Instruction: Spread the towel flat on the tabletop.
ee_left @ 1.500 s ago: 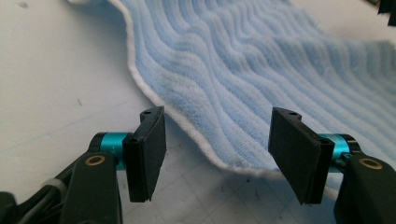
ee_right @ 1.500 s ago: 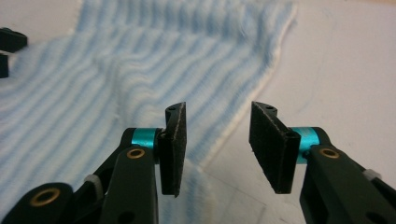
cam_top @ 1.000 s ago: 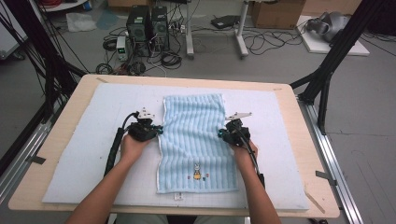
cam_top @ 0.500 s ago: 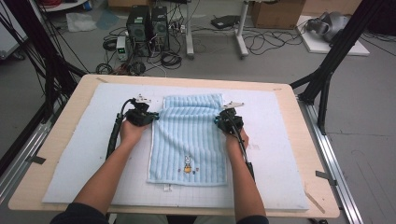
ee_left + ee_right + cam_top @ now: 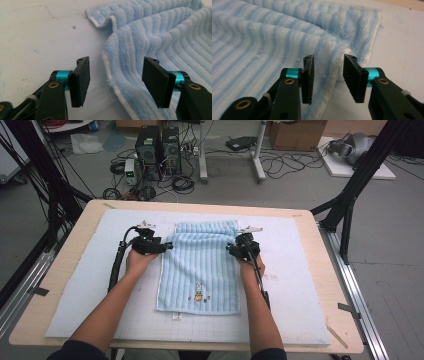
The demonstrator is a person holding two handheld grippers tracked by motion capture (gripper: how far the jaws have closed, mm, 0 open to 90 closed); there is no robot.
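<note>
Centrally on the white-padded bench [image 5: 75, 285]: one blue striped towel [image 5: 200, 265], far end rumpled. Left gripper [image 5: 115, 80] at its left hem, jaws just opened wide, astride the edge without pressing. Right gripper [image 5: 328, 75] at its right hem, jaws just parted, hem loose between them.

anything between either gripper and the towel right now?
Nothing visible. The left gripper has just opened; the towel edge lies between its jaws, pads clear. The right gripper has likewise just opened astride the other edge. Only the mat lies around them.
</note>
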